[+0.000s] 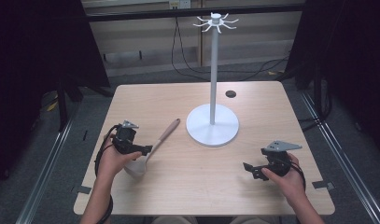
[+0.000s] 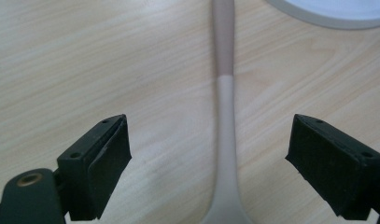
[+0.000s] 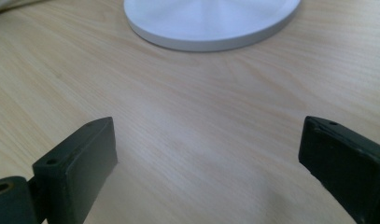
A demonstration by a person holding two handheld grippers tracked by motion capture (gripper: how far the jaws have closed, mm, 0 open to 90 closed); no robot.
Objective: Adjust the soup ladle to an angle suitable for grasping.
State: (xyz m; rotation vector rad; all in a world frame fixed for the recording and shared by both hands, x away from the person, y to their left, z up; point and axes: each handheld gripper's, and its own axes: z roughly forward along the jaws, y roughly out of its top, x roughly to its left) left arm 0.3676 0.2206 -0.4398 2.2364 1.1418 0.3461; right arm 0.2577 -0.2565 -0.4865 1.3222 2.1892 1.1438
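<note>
Ladle: a pale ladle with a tan-brown handle end lies flat on the table, left of centre, bowl toward the person, handle slanting up toward the stand's base.
Handle: in the left gripper view the ladle's neck runs straight up between the two jaws, touching neither; that centring looks like a line-up for a pinch on the thin part.
Left gripper: the left gripper sits low over the bowl end, jaws spread wide on either side of the neck, nothing pinched yet.
Stand: a white hook stand rises from a round base at mid-table, just beside the handle tip; its ring of hooks on top is bare, probably the ladle's destination.
Right gripper: the right gripper waits well apart at the table's right, jaws spread over bare wood and aimed at the base, seemingly held ready while the left works.
Next move, as judged: squeeze on the neck, then lift.
</note>
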